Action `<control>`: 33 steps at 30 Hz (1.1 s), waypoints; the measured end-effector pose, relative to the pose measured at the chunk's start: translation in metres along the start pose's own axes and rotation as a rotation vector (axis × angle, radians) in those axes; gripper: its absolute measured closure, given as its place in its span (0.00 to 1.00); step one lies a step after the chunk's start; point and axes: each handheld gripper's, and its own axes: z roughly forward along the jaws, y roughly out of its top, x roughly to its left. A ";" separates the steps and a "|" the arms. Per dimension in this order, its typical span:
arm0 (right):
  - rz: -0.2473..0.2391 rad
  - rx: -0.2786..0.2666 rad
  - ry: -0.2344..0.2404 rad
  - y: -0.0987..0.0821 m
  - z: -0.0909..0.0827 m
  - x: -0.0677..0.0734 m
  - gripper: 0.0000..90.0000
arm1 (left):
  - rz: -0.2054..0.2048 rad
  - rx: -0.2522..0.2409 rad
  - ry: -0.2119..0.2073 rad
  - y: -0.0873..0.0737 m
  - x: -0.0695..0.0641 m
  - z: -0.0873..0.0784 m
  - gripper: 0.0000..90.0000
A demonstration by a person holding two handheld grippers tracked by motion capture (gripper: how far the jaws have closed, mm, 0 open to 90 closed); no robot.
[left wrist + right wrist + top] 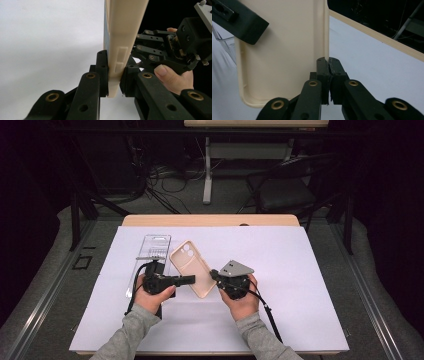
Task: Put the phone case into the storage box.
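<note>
The left gripper (113, 81) had its two black jaws squeezed on the side wall of the cream phone case (125, 37), one jaw on each side of it. The right gripper (328, 75) had its jaws pressed tight together on the thin edge of the same case, down near its lower end. So the phone case (192, 268) was held up between the two grippers, a little above the white sheet (300, 285) that covered the table, with its camera hole pointing away from the person. The person's left hand (152, 295) and right hand (242, 300) were close together near the front of the table. Just behind the left gripper lay a clear plastic pack (152, 251), flat on the sheet. It looked empty, but the view was too small to be sure. The step in hand seemed to be holding the case with both grippers, maybe to turn it or bend it or pass it over. For the next move, one gripper would need to keep a firm hold while the other let go slowly, so the case did not fall. The case was soft and thin, so a hard pull could twist it or make it slip out.
</note>
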 end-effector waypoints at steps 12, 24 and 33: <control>0.005 0.001 0.005 0.000 0.001 0.000 0.97 | -0.002 -0.001 0.001 0.000 0.001 0.000 0.88; 0.011 -0.003 0.011 0.000 0.001 0.000 0.94 | 0.000 -0.002 0.007 0.000 0.003 -0.001 0.88; 0.014 -0.015 0.014 0.001 -0.001 -0.001 0.84 | 0.005 -0.011 0.026 0.001 0.005 -0.002 0.88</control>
